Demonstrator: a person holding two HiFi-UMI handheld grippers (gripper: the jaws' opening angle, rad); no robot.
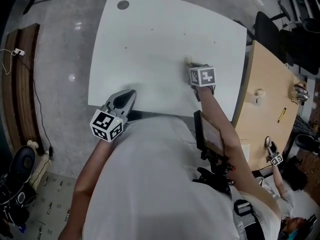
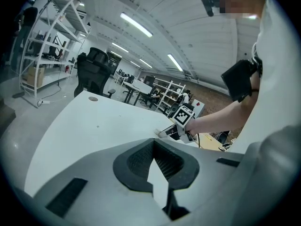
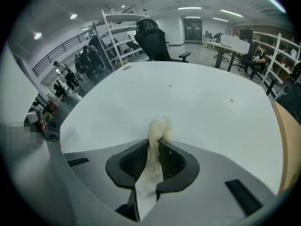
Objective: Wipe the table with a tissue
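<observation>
A crumpled off-white tissue (image 3: 159, 126) sticks out from between my right gripper's (image 3: 157, 138) jaws, which are shut on it, and its bunched end presses on the white table (image 3: 197, 98). In the head view the right gripper (image 1: 193, 65) rests on the table's near right part, with the tissue (image 1: 188, 61) at its tip. My left gripper (image 1: 126, 98) hovers at the table's (image 1: 150, 44) near left edge. Its jaws (image 2: 153, 145) are shut with nothing between them. The left gripper view shows the right gripper (image 2: 163, 133) low on the table (image 2: 84, 126).
A wooden desk (image 1: 270, 94) with small items adjoins the table's right side. Black office chairs (image 1: 267, 31) stand beyond it, and one (image 3: 153, 41) at the far edge. A round grommet (image 1: 123, 5) and a few specks (image 3: 232, 100) mark the tabletop. Shelving (image 2: 47, 46) stands on the left.
</observation>
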